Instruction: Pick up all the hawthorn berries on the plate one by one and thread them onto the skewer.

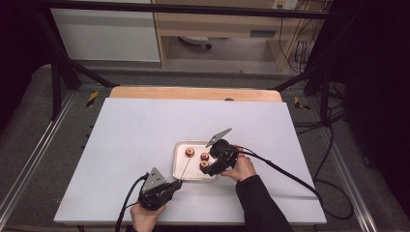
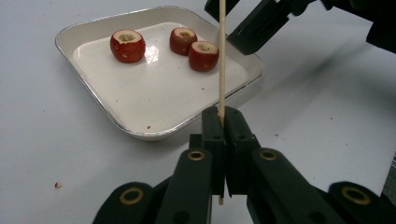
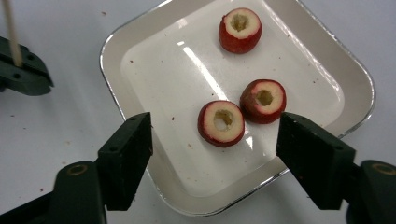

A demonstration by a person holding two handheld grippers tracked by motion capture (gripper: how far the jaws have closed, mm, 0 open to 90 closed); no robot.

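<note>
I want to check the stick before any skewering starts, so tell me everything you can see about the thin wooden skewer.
The thin wooden skewer is a pale, straight, slender stick, plain wood by its look. The left gripper is shut on it near its lower end, a short stub poking out below the black jaws. It reaches from that grip over the rim of the shallow white metal tray, nothing threaded on it. Its far tip runs out of the left gripper view.

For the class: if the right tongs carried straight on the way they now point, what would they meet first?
Most likely the nearest cored red fruit, which lies between the open jaws of the right tongs, inside the white tray. A second fruit touches it just beyond. Depth is hard to judge, so the tray floor could come first.
</note>
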